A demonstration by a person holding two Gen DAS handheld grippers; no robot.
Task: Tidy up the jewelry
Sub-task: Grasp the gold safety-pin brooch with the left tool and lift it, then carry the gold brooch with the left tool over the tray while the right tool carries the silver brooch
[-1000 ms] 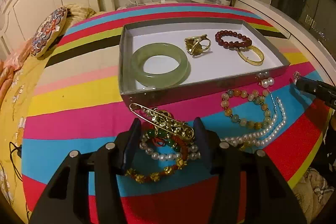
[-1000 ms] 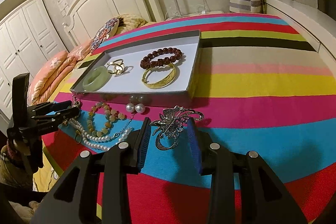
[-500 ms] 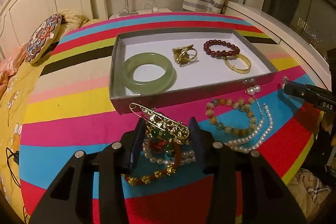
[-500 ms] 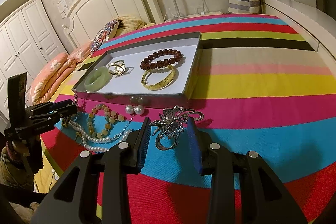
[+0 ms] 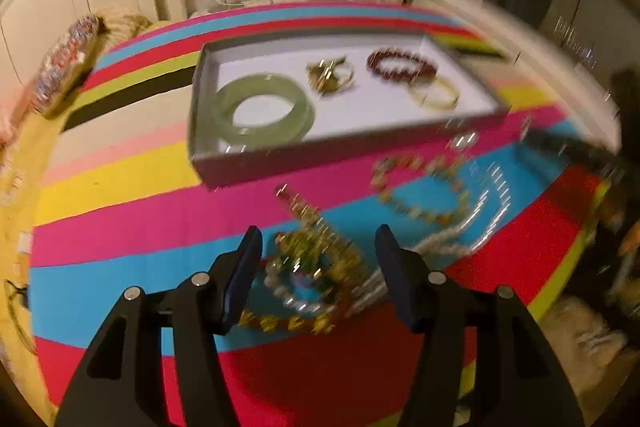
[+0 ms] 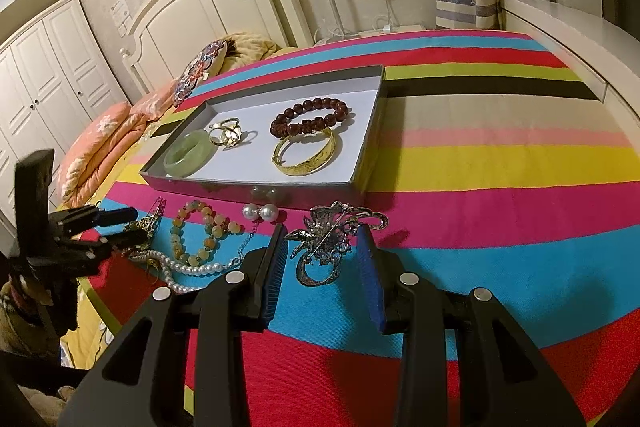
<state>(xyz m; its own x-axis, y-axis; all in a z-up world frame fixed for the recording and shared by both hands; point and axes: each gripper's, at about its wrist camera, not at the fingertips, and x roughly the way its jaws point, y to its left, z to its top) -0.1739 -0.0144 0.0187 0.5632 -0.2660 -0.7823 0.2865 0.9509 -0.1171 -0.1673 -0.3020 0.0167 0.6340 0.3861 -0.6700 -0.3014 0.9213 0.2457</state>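
A grey box (image 5: 320,157) (image 6: 256,185) with a white floor holds a green jade bangle (image 5: 262,109) (image 6: 185,151), a gold ring (image 5: 330,75) (image 6: 228,135), a dark red bead bracelet (image 5: 402,65) (image 6: 310,115) and a gold bangle (image 5: 434,94) (image 6: 305,157). My left gripper (image 5: 318,265) (image 6: 116,227) is open around a gold brooch (image 5: 320,247) lying on a pearl and gold bracelet pile (image 5: 296,303); this view is blurred. My right gripper (image 6: 323,263) is open around a silver brooch (image 6: 330,241) on the cloth.
A coloured bead bracelet (image 6: 202,235) (image 5: 420,187), a pearl necklace (image 6: 180,267) (image 5: 472,227) and pearl earrings (image 6: 261,213) lie on the striped cloth (image 6: 480,163) in front of the box. Bed and pillows (image 6: 108,143) are at left, a white ledge (image 6: 568,39) at right.
The left gripper has opened wider and shifted, blurring its view; the pile sits lower between the fingers. The right gripper and the silver brooch have barely moved.
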